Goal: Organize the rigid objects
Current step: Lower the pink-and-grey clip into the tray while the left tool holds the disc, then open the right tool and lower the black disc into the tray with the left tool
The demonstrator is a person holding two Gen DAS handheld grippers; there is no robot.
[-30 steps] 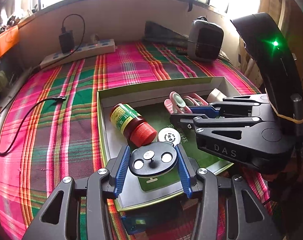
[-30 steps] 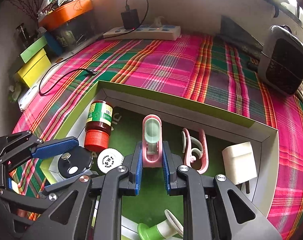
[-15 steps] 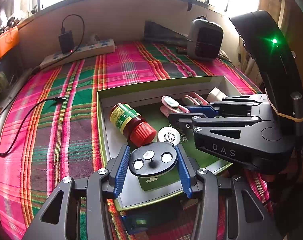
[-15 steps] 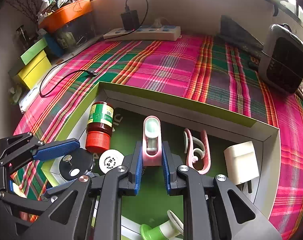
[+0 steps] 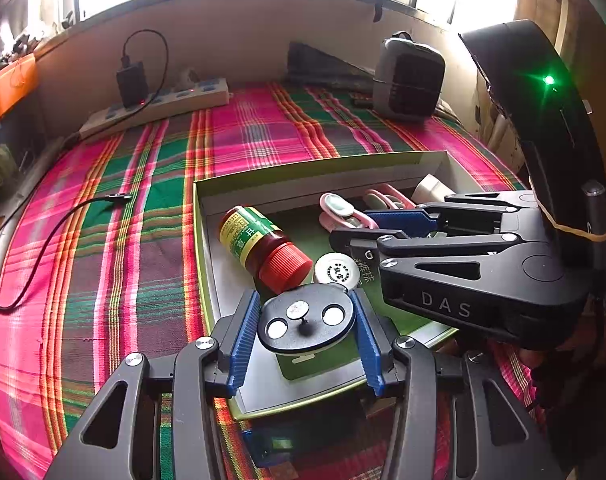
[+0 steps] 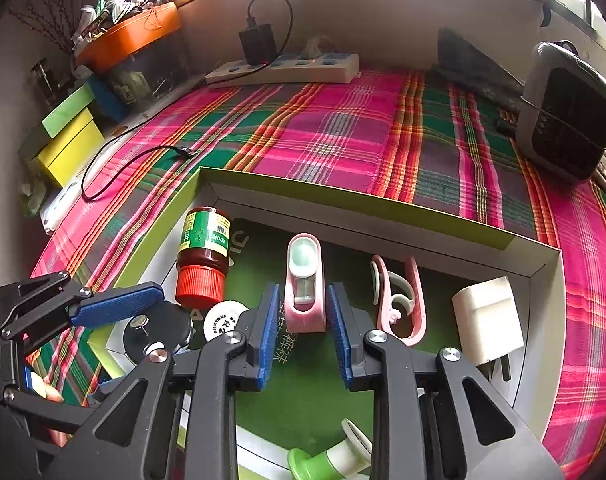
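Over the box point(image 5: 287, 170), left gripper point(image 5: 305, 326) pinches a black disc point(image 5: 303, 322). Right gripper point(image 6: 303, 330) fingers are spread apart, flanking the pink clip point(image 6: 305, 280) without contact.

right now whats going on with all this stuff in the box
A person is sorting small items into a shallow green-rimmed box on a plaid cloth. The left gripper is shut on a black disc over the box's near corner. The right gripper stands open around a pink clip lying in the box, pads clear of it. A red-capped bottle, another pink clip and a white charger lie inside.
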